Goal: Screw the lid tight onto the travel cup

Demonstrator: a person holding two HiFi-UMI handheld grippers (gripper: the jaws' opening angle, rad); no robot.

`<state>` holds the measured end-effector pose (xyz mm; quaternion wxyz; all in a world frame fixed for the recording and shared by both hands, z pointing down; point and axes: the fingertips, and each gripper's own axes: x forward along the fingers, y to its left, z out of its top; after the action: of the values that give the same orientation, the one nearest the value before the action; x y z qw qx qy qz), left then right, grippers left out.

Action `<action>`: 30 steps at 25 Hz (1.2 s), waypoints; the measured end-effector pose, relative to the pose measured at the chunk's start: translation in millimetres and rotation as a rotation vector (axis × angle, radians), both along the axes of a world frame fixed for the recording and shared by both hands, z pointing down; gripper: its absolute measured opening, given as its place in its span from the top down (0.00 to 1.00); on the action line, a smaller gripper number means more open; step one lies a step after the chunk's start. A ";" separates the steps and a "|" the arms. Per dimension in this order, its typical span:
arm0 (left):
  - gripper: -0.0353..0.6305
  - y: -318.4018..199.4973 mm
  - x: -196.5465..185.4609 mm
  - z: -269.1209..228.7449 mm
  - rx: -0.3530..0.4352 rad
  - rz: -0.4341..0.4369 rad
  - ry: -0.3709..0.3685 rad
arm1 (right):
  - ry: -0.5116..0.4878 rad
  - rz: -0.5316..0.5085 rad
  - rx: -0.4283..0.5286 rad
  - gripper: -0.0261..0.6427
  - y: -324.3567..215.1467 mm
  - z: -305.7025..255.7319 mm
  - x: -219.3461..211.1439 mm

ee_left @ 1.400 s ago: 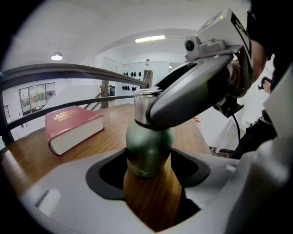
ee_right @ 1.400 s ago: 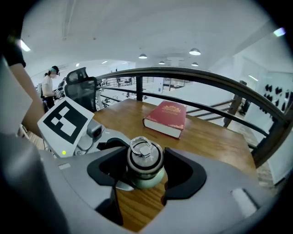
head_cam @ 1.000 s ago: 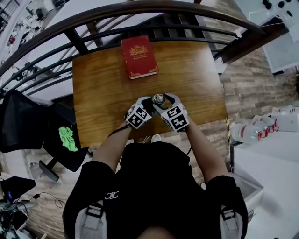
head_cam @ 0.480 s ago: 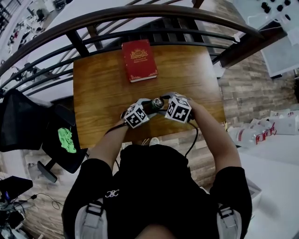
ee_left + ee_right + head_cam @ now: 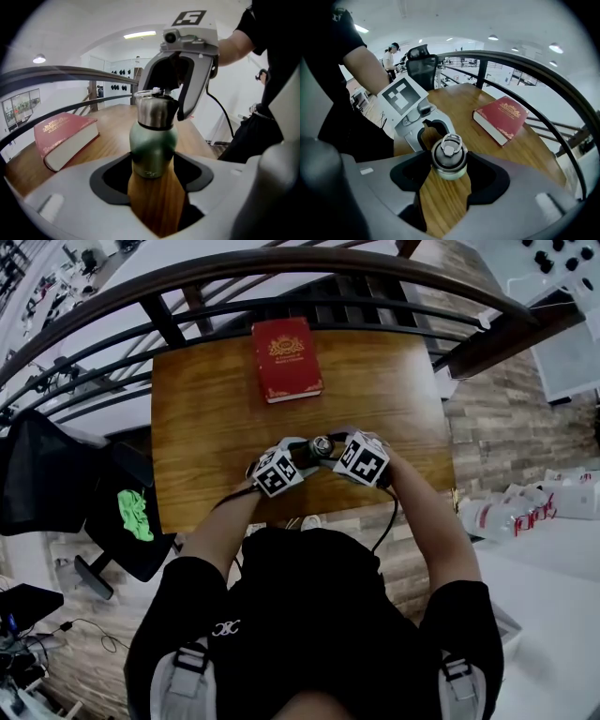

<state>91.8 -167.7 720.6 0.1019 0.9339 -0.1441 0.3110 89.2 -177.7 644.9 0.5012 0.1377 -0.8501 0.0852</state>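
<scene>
Travel cup (image 5: 153, 140) stands upright on the bench (image 5: 206, 418), close to the near edge and right in front of the person. A red book (image 5: 287, 359) lies well apart from it toward the far side. The cup's long axis is vertical, so any tightening has to turn about that upright line.

The left gripper (image 5: 153, 166) comes in low from the person's left. Its fingers (image 5: 110, 180) are clenched on the green lower body, one dark pad against each side, bracing the cup against the wood.

The right gripper (image 5: 449, 164) reaches in from the right and higher up. Its own view looks steeply down on the steel lid (image 5: 448, 152), with the small loop (image 5: 450, 143) on top. Its fingers (image 5: 410, 173) are closed around the lid's rim, pressing on both sides.

The two grippers therefore sit stacked on one axis: the left holds the base and the right grasps the cap. The right one is placed to do the twisting.

From the left gripper view a thin dark seam shows between lid and body. I cannot tell how far the threads are engaged. My judgement is that the tightening turn is under way or about to begin. The risk is the right gripper tilting off the vertical and dragging the cup sideways in the left gripper's hold.
</scene>
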 end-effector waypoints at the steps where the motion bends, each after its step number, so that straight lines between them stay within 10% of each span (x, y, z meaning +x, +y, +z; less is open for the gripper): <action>1: 0.45 0.0 -0.1 0.2 -0.003 -0.005 0.002 | -0.017 0.040 0.009 0.59 -0.8 -0.7 0.0; 16: 0.45 -1.7 1.2 0.5 0.010 -0.008 0.005 | -0.222 0.663 0.203 0.59 -6.9 -3.9 6.0; 30: 0.46 0.2 0.7 -0.5 0.021 0.031 -0.008 | -0.261 0.265 0.085 0.59 -8.6 -19.4 0.5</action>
<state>92.4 -167.5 720.1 0.0867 0.9358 -0.1332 0.3147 89.7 -186.3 625.5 0.3646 0.2572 -0.8852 0.1319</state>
